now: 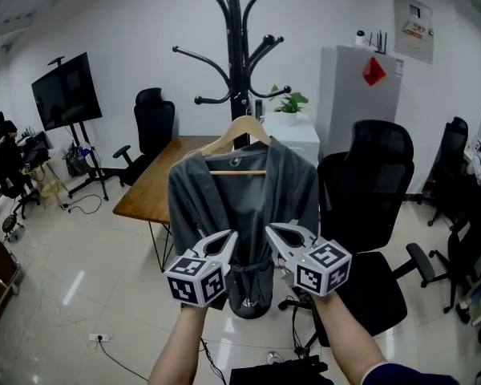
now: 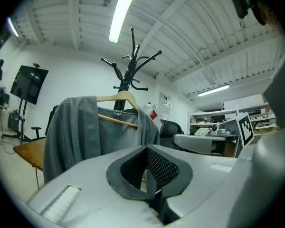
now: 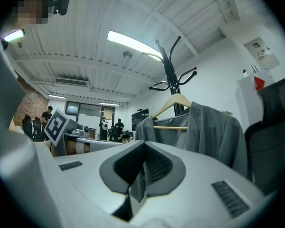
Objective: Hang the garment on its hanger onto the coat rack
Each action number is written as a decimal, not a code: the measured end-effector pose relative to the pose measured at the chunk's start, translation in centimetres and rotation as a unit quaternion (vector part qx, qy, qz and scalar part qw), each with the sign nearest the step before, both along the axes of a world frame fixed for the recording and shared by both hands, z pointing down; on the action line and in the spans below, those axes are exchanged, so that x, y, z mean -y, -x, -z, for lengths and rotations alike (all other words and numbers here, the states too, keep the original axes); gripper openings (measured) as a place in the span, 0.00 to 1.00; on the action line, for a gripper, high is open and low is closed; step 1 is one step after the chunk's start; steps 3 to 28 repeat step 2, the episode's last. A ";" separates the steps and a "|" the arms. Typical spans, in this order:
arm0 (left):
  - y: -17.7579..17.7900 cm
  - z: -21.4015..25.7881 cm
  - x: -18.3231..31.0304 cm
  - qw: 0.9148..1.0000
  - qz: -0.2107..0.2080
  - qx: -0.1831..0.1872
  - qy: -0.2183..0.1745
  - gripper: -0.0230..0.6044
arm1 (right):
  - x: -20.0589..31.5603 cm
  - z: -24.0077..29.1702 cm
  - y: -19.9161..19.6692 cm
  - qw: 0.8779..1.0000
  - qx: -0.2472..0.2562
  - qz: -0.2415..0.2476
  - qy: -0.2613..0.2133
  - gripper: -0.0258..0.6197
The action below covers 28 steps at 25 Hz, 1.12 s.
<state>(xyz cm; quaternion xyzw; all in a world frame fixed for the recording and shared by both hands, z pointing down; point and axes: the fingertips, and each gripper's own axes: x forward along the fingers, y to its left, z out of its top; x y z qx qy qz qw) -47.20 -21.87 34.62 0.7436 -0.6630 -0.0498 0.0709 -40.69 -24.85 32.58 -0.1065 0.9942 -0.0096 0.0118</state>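
A grey robe (image 1: 240, 207) hangs on a wooden hanger (image 1: 239, 127), whose hook sits against the pole of the black coat rack (image 1: 236, 22). Both grippers are held level in front of the robe's lower half, apart from it. My left gripper (image 1: 229, 236) has its jaws together with nothing between them. So does my right gripper (image 1: 272, 229). In the left gripper view the robe (image 2: 80, 132), hanger (image 2: 123, 98) and rack (image 2: 128, 65) lie ahead beyond the closed pads (image 2: 154, 165). The right gripper view shows the robe (image 3: 213, 132) and hanger (image 3: 175, 101) ahead to the right.
A wooden table (image 1: 156, 179) stands behind the rack at the left. A black office chair (image 1: 369, 215) is close on the right, another (image 1: 154, 123) behind the table. A white cabinet (image 1: 359, 95), a plant (image 1: 289, 103) and a TV stand (image 1: 66, 91) line the wall. Cables lie on the floor.
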 end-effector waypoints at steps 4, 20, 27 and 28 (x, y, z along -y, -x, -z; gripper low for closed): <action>0.0 0.0 0.0 1.000 0.000 0.000 0.001 0.04 | 0.0 -0.1 0.0 1.000 -0.001 0.000 0.000 0.04; 0.0 0.0 0.0 1.000 0.000 0.000 0.001 0.04 | 0.0 -0.1 0.0 1.000 -0.001 0.000 0.000 0.04; 0.0 0.0 0.0 1.000 0.000 0.000 0.001 0.04 | 0.0 -0.1 0.0 1.000 -0.001 0.000 0.000 0.04; 0.0 0.0 0.0 1.000 0.000 0.000 0.001 0.04 | 0.0 -0.1 0.0 1.000 -0.001 0.000 0.000 0.04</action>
